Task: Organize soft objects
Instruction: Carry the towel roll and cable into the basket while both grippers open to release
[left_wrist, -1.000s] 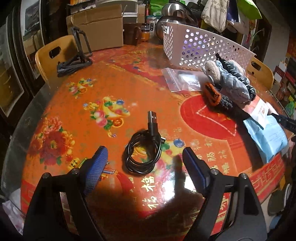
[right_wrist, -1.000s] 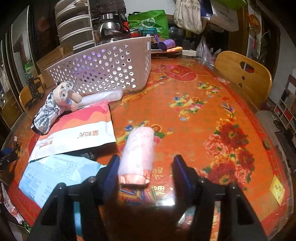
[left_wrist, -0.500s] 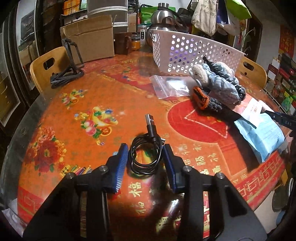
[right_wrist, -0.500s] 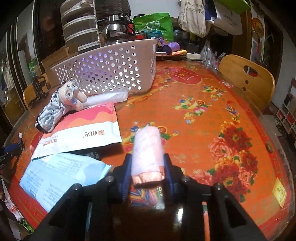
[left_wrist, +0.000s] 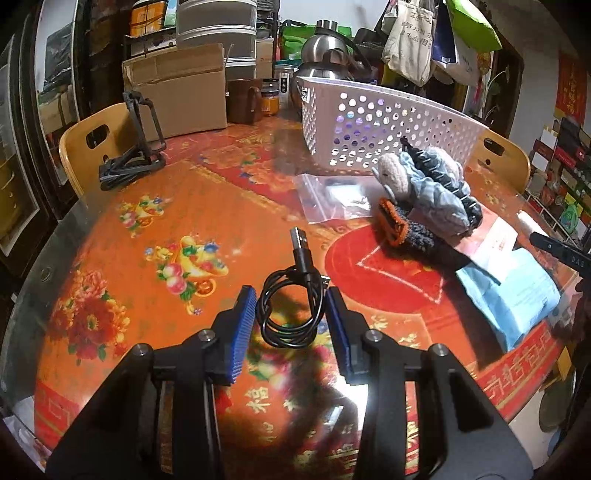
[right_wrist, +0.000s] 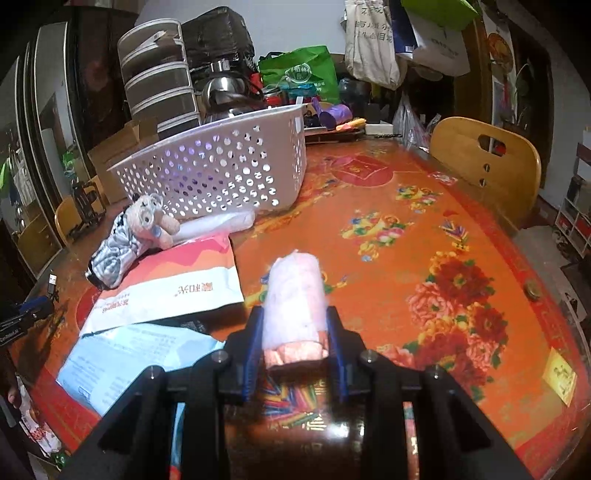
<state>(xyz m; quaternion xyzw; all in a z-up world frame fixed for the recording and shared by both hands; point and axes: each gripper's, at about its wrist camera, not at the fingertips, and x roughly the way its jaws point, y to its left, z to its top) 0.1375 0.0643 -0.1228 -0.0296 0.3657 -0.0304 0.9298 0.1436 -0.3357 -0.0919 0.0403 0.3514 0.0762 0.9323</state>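
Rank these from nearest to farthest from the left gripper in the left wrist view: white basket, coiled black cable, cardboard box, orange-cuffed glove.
1. Coiled black cable, between the left gripper fingers.
2. Orange-cuffed glove, ahead to the right.
3. White basket, behind the glove.
4. Cardboard box, far left at the back.

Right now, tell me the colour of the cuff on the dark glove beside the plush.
Orange: the cuff rings the glove. Left wrist view shows it best.

A round table (left_wrist: 229, 192) under a glossy red-orange floral cover carries a white perforated plastic basket (left_wrist: 373, 125), a coiled black USB cable (left_wrist: 291, 310), a clear zip bag (left_wrist: 332, 197), a grey plush toy (right_wrist: 129, 240), paper mailers (right_wrist: 166, 295) and a brown cardboard box (left_wrist: 177, 92).
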